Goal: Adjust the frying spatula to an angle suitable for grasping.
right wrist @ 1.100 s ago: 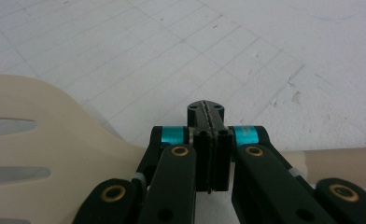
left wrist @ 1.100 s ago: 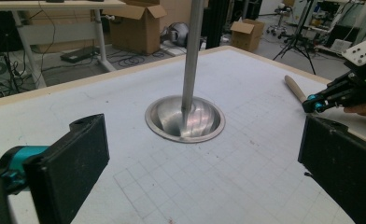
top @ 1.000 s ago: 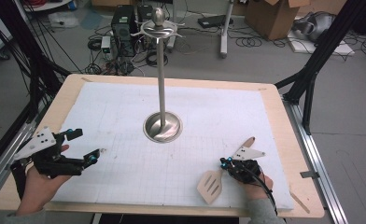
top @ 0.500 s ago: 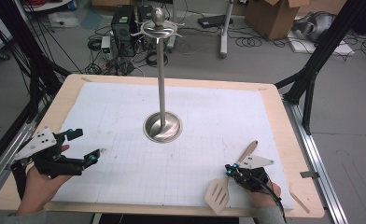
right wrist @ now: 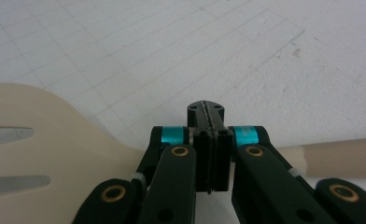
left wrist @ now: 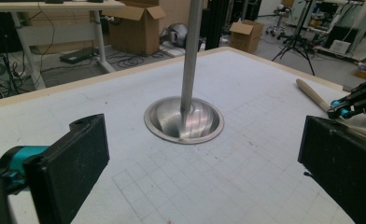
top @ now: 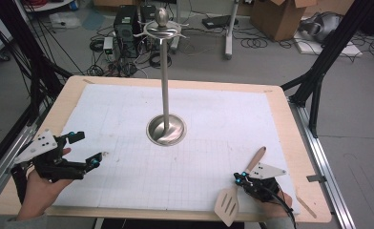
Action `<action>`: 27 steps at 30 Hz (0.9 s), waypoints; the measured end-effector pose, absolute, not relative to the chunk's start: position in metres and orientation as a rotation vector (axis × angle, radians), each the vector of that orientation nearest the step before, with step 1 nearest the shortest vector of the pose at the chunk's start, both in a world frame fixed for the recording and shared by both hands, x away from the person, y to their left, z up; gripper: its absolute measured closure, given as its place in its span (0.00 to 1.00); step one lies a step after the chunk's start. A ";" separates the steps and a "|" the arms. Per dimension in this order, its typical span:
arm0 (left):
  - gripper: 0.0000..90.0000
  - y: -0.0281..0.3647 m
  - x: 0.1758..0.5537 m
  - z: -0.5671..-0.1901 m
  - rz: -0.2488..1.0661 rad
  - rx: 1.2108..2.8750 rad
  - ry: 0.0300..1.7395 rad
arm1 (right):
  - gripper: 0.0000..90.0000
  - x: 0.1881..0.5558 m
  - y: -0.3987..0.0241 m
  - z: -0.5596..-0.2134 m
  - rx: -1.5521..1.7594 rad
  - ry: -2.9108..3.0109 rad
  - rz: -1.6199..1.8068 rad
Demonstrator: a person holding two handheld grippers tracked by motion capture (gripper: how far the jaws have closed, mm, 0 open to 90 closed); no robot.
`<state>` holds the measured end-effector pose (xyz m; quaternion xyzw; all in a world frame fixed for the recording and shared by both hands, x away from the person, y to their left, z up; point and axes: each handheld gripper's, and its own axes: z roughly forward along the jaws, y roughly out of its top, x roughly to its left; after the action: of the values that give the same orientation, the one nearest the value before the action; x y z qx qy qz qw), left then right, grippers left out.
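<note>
A pale wooden slotted spatula [top: 227,205] lies at the table's near right, with its blade over the front edge and its handle [left wrist: 312,93] pointing away. My right gripper [top: 240,177] sits over the spatula's neck. In the right gripper view its jaws [right wrist: 204,109] are pressed together with nothing between them. The spatula [right wrist: 41,154] crosses underneath them from left to right. My left gripper [top: 87,149] rests at the near left with its jaws wide apart [left wrist: 204,172] and nothing between them. A metal stand [top: 166,130] with a tall pole rises from a round base at the table's middle.
A white grid mat [top: 128,124] covers most of the wooden table [top: 290,124]. The stand's hooks [top: 162,28] spread out at the top of the pole. Boxes, cables and black frame legs lie beyond the far edge. A thin wooden stick [top: 305,206] lies near the right front corner.
My right gripper has drifted toward the near edge and slightly right, and the spatula has shifted with it. The left gripper has stayed put.
</note>
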<state>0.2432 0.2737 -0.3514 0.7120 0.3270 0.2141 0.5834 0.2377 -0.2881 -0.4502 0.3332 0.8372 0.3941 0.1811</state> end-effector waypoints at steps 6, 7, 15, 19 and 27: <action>0.03 0.272 0.244 -0.352 0.501 1.665 0.765 | 1.00 0.239 -0.297 -0.448 0.980 2.304 1.202; 0.03 0.272 0.244 -0.352 0.501 1.667 0.763 | 1.00 0.239 -0.300 -0.447 0.997 2.287 1.206; 0.03 0.271 0.244 -0.353 0.503 1.669 0.765 | 1.00 0.242 -0.336 -0.445 1.152 2.131 1.155; 0.03 0.271 0.244 -0.353 0.501 1.670 0.764 | 1.00 0.244 -0.350 -0.447 1.207 2.086 1.111; 0.03 0.269 0.245 -0.355 0.499 1.681 0.764 | 1.00 0.256 -0.346 -0.451 1.268 2.148 0.986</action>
<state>0.2447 0.2690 -0.3547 0.7182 0.3264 0.2130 0.5764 0.2559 -0.3461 -0.4514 0.4605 0.7797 0.3580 0.2277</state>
